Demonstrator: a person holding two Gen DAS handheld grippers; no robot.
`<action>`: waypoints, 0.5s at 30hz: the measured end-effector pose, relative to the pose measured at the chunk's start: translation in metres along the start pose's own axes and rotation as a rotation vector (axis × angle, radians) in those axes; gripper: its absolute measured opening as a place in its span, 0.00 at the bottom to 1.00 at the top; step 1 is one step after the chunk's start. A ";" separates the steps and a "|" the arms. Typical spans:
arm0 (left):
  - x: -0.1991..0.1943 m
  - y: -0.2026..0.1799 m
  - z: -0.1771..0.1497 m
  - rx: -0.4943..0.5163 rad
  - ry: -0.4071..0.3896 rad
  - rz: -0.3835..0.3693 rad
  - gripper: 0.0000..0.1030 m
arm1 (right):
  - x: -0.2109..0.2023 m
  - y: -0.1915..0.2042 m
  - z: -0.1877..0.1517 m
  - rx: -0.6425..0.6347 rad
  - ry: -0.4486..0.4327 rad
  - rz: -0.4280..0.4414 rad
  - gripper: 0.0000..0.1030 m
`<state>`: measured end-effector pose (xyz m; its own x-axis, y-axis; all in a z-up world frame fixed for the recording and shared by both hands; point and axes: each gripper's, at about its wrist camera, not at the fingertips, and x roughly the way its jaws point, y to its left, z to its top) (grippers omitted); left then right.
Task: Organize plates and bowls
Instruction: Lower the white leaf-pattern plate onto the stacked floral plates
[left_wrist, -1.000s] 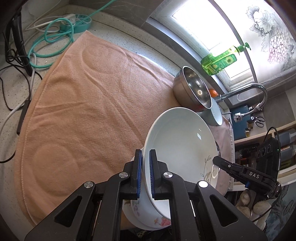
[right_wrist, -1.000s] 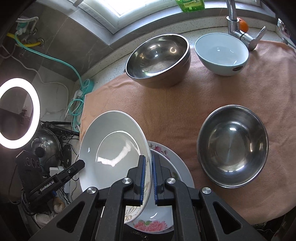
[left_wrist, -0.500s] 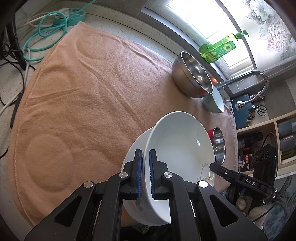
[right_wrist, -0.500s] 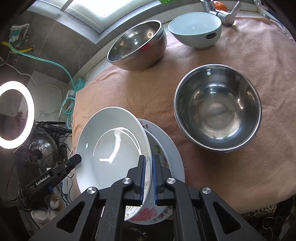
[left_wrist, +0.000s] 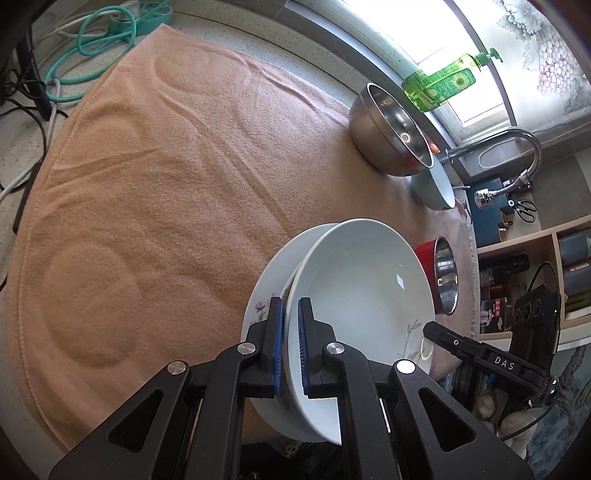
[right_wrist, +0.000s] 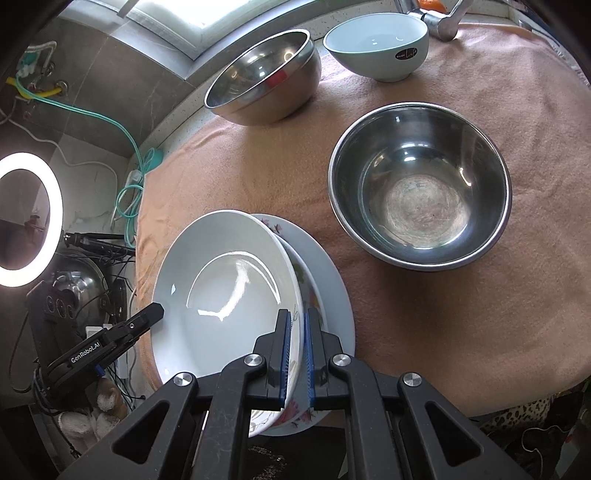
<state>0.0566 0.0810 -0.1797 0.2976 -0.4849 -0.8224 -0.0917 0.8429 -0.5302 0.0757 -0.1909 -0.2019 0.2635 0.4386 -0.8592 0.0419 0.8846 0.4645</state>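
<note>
Peach towel covers a speckled tabletop under a bright window. Left gripper and right gripper each pinch the white bowl's rim above a flowered plate, beside steel bowls.

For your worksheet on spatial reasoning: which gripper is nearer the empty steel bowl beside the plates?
Right. The right gripper clamps the white plate rim on the side facing the steel bowl; the left gripper grips the far rim.
</note>
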 end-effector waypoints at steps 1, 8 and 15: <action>0.001 0.000 -0.001 -0.002 0.003 0.001 0.06 | 0.000 0.000 0.000 -0.002 -0.003 -0.004 0.07; 0.001 0.001 -0.002 -0.002 0.007 0.002 0.06 | 0.003 0.000 -0.004 -0.010 0.007 -0.017 0.07; 0.002 0.001 -0.003 0.003 0.008 0.002 0.06 | 0.007 -0.002 -0.007 0.006 0.017 -0.017 0.07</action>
<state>0.0545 0.0803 -0.1819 0.2902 -0.4850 -0.8250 -0.0892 0.8446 -0.5279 0.0708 -0.1885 -0.2109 0.2464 0.4267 -0.8702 0.0515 0.8909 0.4514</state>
